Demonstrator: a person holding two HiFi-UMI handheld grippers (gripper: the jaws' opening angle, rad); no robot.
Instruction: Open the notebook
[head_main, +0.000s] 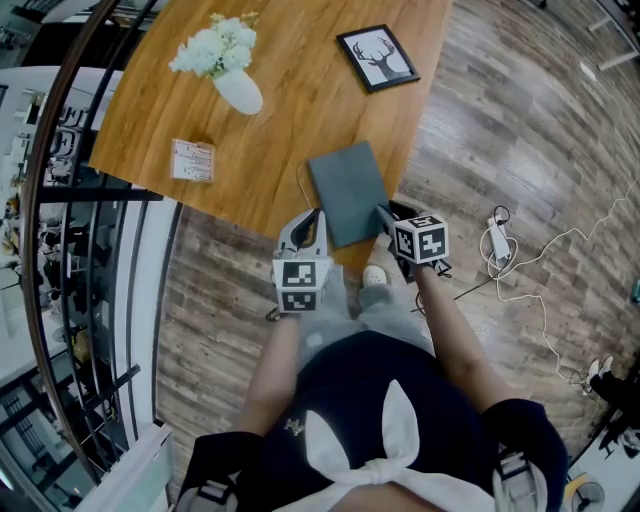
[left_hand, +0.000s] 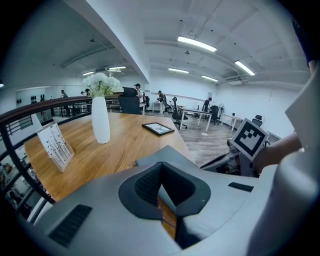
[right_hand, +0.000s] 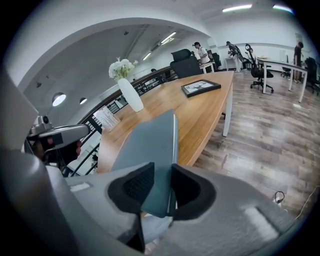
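Note:
A grey-teal notebook (head_main: 348, 190) lies shut at the near edge of the wooden table (head_main: 290, 110), its near end jutting past the edge. My right gripper (head_main: 385, 215) is at its near right corner. In the right gripper view the notebook (right_hand: 150, 145) fills the gap between the jaws of that gripper (right_hand: 161, 187), which are shut on that corner. My left gripper (head_main: 318, 215) hangs by the near left corner. In the left gripper view its jaws (left_hand: 167, 200) stand slightly apart with only wood showing between them, and the notebook (left_hand: 167, 154) lies just beyond.
A white vase of flowers (head_main: 238, 90), a framed deer picture (head_main: 377, 58) and a small card stand (head_main: 192, 160) sit farther back on the table. A black railing (head_main: 60, 200) runs along the left. A power strip and cables (head_main: 497, 238) lie on the wood floor at right.

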